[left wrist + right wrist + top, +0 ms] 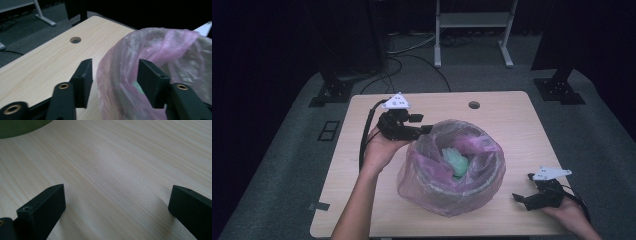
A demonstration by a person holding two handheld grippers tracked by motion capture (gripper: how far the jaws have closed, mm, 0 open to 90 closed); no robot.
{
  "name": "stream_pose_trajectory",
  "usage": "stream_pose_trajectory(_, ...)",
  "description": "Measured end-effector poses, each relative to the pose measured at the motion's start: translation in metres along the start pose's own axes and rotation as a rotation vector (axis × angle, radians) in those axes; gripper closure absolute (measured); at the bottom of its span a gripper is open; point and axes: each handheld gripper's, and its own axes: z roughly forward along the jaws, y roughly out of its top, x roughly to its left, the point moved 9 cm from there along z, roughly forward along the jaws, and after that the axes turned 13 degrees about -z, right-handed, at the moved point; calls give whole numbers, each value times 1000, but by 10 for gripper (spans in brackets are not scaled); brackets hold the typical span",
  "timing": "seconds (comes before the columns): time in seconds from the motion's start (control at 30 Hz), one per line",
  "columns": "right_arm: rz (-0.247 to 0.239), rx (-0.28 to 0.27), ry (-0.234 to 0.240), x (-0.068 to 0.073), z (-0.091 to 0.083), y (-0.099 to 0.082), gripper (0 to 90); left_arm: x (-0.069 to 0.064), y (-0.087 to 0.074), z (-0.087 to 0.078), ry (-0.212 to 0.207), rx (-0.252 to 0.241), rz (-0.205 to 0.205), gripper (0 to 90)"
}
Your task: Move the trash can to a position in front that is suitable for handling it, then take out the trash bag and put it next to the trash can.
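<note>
No readable text, label, brand, number or sign anywhere: none on pink bag (451,167), none on wood surface (507,120), none on dark background.

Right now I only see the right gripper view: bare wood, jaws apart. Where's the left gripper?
Observer: The left gripper is at the far left rim of the bin, which stands mid-table.
Operator: Holding anything?
Observer: No. Its jaws stand open astride the edge of the pink bag that lines the bin, and the pads do not press it.
Operator: Anything in the bin?
Observer: Something pale green lies inside.
</note>
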Motion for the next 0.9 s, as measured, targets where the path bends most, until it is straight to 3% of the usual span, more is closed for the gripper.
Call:
stream_pose_trajectory(0.2, -1, 0, 0, 0, 0, 0, 0, -2, -10, -19, 3, -10, -10, 360)
stream_pose_trajectory(0.43, 0, 0, 0, 0, 0, 0, 0, -6, -34, -49, -3, -45, -32, 261)
stream_pose_trajectory(0.67, 0, 0, 0, 0, 0, 0, 0, -9, -52, -60, -16, -41, -45, 221)
stream_pose_trajectory(0.9, -3, 0, 3, -1, 0, 0, 0, -14, -60, -70, -21, -55, -23, 192)
